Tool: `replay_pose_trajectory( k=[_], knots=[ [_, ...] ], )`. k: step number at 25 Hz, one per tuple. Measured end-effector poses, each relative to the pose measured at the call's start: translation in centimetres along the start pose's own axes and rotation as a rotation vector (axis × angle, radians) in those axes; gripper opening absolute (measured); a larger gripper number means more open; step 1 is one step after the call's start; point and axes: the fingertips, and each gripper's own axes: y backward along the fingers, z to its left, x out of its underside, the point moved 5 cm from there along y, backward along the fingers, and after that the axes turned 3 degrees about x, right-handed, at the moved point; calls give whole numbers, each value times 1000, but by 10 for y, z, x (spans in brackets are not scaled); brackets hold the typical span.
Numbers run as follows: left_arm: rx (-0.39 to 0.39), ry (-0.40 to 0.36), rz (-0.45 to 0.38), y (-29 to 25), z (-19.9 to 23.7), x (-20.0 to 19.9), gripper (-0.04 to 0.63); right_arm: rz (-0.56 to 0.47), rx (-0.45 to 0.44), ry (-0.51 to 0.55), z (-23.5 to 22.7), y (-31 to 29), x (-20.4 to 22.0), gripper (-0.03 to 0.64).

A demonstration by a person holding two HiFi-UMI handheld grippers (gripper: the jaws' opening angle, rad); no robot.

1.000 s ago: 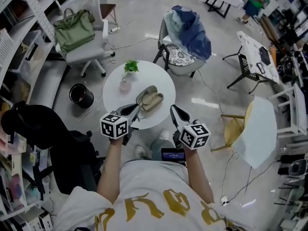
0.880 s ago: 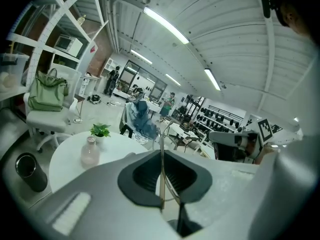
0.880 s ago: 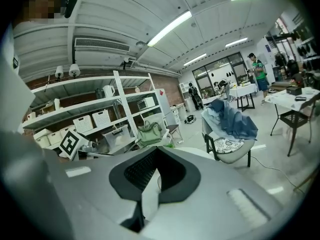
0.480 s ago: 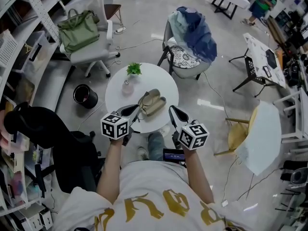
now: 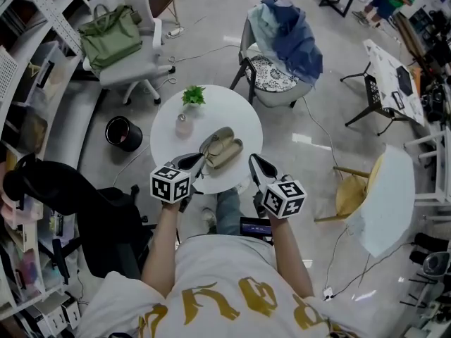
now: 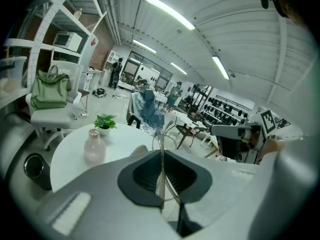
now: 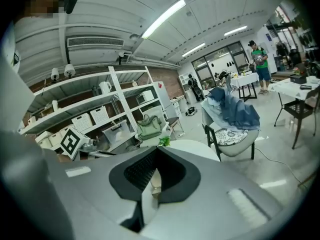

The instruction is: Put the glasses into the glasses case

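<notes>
An open olive glasses case (image 5: 221, 146) lies on the near half of the round white table (image 5: 169, 136). My left gripper (image 5: 199, 162) hovers at the table's near edge, just left of the case, shut on the thin clear-framed glasses (image 6: 161, 143). They stand edge-on between its jaws, with the case (image 6: 139, 150) just beyond the tips. My right gripper (image 5: 252, 160) is at the table's near right edge, beside the case. It is shut and holds nothing. In the right gripper view, part of the beige case (image 7: 156, 180) shows through the gap below the closed tips.
A small potted plant (image 5: 192, 96) and a pink bottle (image 5: 182, 124) stand at the table's far side. Around it are a grey office chair with a green bag (image 5: 109, 37), a chair draped with blue clothes (image 5: 285, 37), a black bin (image 5: 121, 134) and a dark chair (image 5: 63, 189).
Both grippers keep their places at the table's near edge, the left still closed on the glasses. Only the head view has shifted slightly.
</notes>
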Motion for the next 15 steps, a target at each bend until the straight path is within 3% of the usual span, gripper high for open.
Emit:
replay_pose_trajectory(
  k=[15],
  knots=[
    [-15, -10, 111, -46, 30, 11, 18, 110, 24, -3, -33, -31, 17, 26]
  ],
)
